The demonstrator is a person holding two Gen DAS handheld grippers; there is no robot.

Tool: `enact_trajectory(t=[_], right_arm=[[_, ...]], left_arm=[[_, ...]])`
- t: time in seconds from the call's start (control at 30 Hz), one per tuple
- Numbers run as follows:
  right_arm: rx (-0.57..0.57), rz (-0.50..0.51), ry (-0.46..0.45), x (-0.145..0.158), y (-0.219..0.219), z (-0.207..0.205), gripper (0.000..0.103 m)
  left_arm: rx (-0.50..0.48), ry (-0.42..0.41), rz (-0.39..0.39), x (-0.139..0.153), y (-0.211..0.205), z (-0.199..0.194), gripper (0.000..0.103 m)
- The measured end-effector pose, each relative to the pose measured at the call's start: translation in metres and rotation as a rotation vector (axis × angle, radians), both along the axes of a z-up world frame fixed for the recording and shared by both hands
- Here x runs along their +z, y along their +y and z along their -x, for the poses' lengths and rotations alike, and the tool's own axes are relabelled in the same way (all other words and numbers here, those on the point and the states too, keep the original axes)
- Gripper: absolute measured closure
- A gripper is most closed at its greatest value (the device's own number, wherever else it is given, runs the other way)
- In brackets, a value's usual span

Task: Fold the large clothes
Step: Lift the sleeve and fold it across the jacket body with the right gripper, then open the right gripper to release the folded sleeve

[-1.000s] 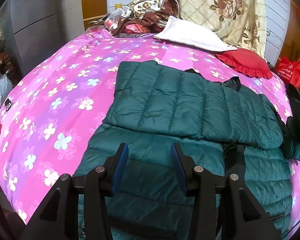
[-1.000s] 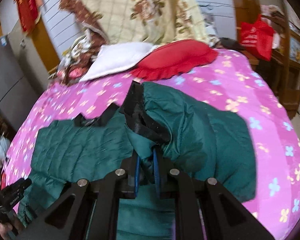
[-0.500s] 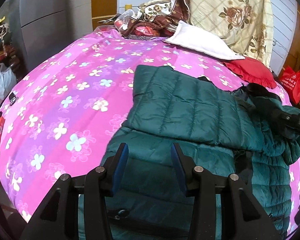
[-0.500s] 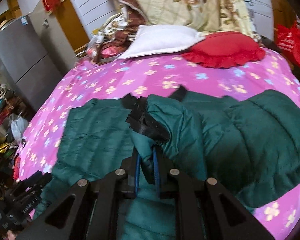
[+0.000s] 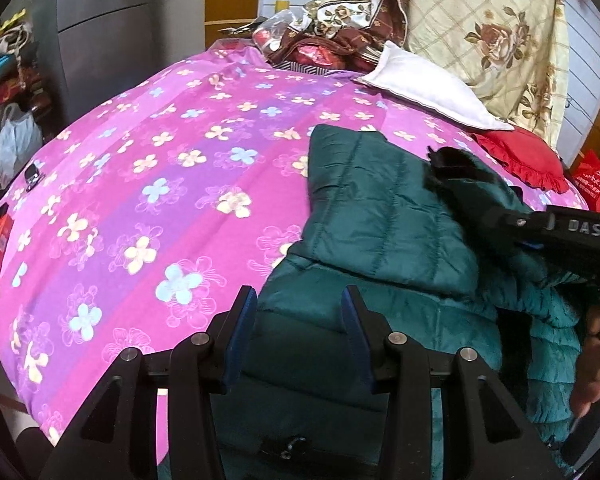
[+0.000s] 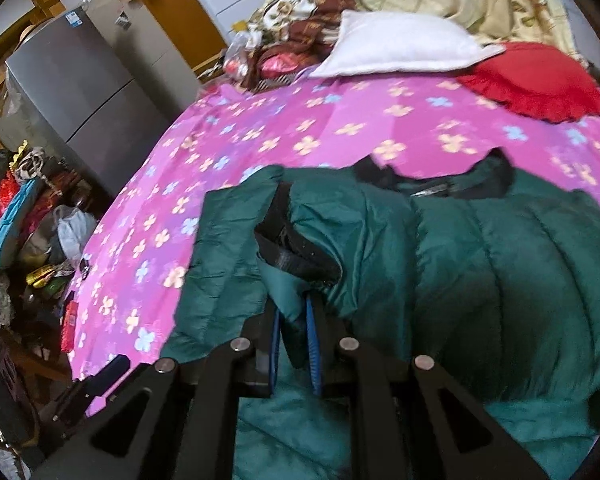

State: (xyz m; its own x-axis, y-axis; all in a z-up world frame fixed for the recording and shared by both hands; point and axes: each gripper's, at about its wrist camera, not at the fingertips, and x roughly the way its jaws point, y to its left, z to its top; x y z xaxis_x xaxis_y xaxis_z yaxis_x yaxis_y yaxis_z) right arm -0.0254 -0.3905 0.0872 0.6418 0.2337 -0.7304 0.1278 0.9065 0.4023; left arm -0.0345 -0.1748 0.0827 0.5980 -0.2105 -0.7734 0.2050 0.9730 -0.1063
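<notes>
Dark green quilted puffer jacket (image 6: 480, 272) spread on pink flowered bedsheet (image 6: 300, 136), frame centre. Right claw (image 6: 294, 344) clamped on black-trimmed sleeve cuff (image 6: 296, 256); left claw (image 5: 298, 336) apart, empty, above hem. Sleeve best laid flat across body, cuff kept taut.

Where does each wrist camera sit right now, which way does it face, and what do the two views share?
Left wrist: behind the left hand-held gripper, angled down across the bed toward the headboard end; its jaws stand open over the green puffer jacket, gripping nothing. The right hand-held gripper and some fingers enter at the right edge.
Right wrist: behind the right hand-held gripper, angled down over the bed; shut on a sleeve of the jacket.
Shared: jacket, bed, white pillow, red cushion.
</notes>
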Motion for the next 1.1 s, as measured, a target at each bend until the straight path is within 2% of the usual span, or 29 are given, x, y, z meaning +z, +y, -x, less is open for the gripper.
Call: enact_trajectory(t=[0.17, 0.33, 0.37, 0.47, 0.5, 0.7, 0.9, 1.0, 1.03, 1.1], right_arm=[[0.025, -0.023, 0.034, -0.019, 0.016, -0.018, 0.090], [0.034, -0.051, 0.049, -0.027, 0.018, -0.020, 0.084], [0.040, -0.056, 0.048, -0.026, 0.017, -0.018, 0.079], [0.059, -0.092, 0.030, -0.017, 0.016, -0.009, 0.054], [0.062, -0.090, 0.020, -0.014, 0.016, -0.007, 0.050], [0.070, -0.086, -0.029, 0.013, 0.009, 0.018, 0.049], [-0.004, 0.011, -0.073, 0.040, -0.028, 0.064, 0.041], [-0.077, 0.082, -0.074, 0.046, -0.060, 0.091, 0.037], [-0.095, 0.092, -0.071, 0.047, -0.069, 0.097, 0.037], [-0.157, 0.103, -0.057, 0.045, -0.097, 0.117, 0.036]], left_arm=[[0.006, 0.013, 0.006, -0.004, 0.003, -0.003, 0.077], [0.004, 0.015, 0.007, -0.004, 0.003, -0.004, 0.077], [0.003, 0.014, 0.007, -0.004, 0.002, -0.004, 0.077], [-0.002, 0.009, 0.003, -0.002, -0.001, -0.002, 0.077], [-0.005, 0.008, 0.002, -0.001, -0.003, -0.001, 0.077], [-0.017, -0.013, 0.007, 0.009, -0.007, 0.005, 0.077], [-0.055, -0.002, 0.075, 0.014, -0.017, 0.004, 0.077], [-0.083, 0.020, 0.171, 0.014, -0.025, -0.004, 0.077], [-0.084, 0.030, 0.198, 0.015, -0.027, -0.009, 0.076], [-0.084, 0.046, 0.216, 0.015, -0.036, -0.018, 0.065]])
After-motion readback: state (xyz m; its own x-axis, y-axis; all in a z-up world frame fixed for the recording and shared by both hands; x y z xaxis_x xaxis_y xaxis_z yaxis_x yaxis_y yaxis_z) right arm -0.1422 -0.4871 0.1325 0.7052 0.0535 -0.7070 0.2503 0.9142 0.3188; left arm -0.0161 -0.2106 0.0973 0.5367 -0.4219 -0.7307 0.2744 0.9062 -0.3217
